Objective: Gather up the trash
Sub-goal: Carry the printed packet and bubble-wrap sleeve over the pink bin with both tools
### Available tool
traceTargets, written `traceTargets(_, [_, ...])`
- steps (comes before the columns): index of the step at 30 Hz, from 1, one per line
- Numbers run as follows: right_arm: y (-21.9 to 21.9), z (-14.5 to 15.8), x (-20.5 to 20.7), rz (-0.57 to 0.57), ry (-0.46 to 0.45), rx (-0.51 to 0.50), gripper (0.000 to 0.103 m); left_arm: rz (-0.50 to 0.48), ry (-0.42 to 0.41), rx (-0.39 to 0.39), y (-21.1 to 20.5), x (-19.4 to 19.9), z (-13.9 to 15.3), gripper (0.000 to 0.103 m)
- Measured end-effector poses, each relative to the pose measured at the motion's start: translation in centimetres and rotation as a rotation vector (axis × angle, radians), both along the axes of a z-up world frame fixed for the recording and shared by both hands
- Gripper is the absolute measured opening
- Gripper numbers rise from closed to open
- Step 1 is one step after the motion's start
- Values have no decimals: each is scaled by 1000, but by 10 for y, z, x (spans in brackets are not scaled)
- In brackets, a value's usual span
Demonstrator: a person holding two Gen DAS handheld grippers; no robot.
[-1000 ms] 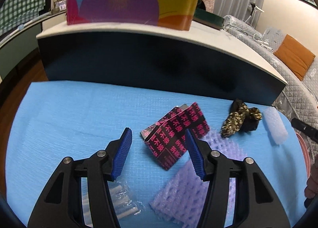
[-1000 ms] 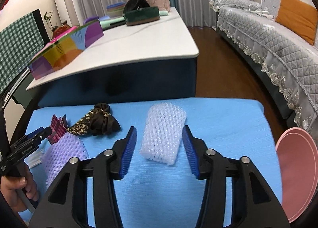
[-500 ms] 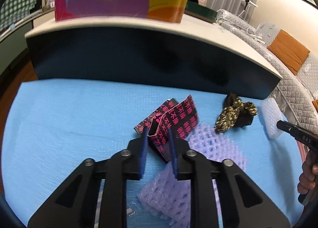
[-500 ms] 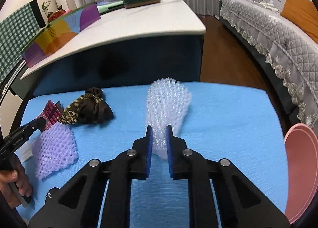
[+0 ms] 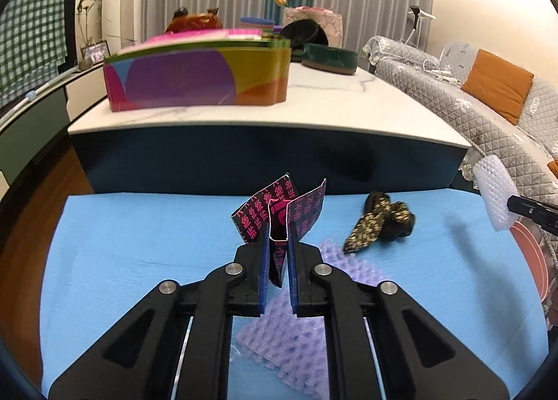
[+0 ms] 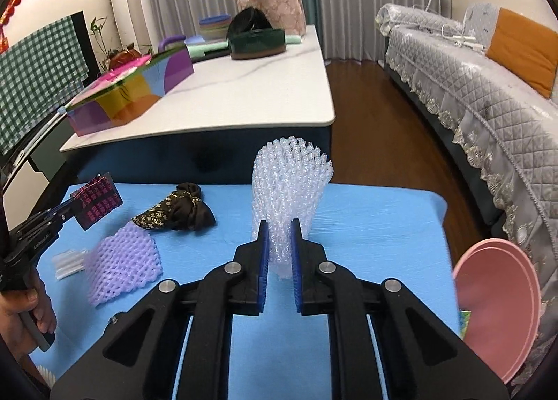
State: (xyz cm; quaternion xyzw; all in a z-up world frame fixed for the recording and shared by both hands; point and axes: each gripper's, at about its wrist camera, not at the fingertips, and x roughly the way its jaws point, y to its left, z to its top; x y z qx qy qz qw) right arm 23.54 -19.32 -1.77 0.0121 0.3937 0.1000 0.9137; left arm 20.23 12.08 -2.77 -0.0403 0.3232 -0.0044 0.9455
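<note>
Now left tongs (image 5: pixel 279 257) pinch creased printed carton (image 5: pixel 279 211); right tongs (image 6: pixel 279 253) squeeze knobbly white foam netting (image 6: pixel 289 187).

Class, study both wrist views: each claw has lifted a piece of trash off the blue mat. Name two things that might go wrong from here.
1. The right claw pinches only the bottom end of the white foam net; the soft mesh might slip out.
2. The left claw grips one fold of the black-and-pink wrapper; its loose flaps may catch on something or pull free.
</note>
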Motion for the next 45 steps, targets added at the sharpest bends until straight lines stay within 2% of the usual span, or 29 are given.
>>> traceTargets(10, [-41,31,-35,-37,-54,0,13,-33,-43,-24,-33,-19,23,9])
traceTargets(17, [-74,56,-60,-74,-98,12,13,-111,-68,-40,-78,-31,35,9])
traceTargets(23, [-102,66,-75,-117,-114,15,13,-179,-78,-46,-117,-37,41,9])
traceTargets(45, [-204,68,-104,-288,-131,7,13,-355,-77,-50,-227,-34,39,9])
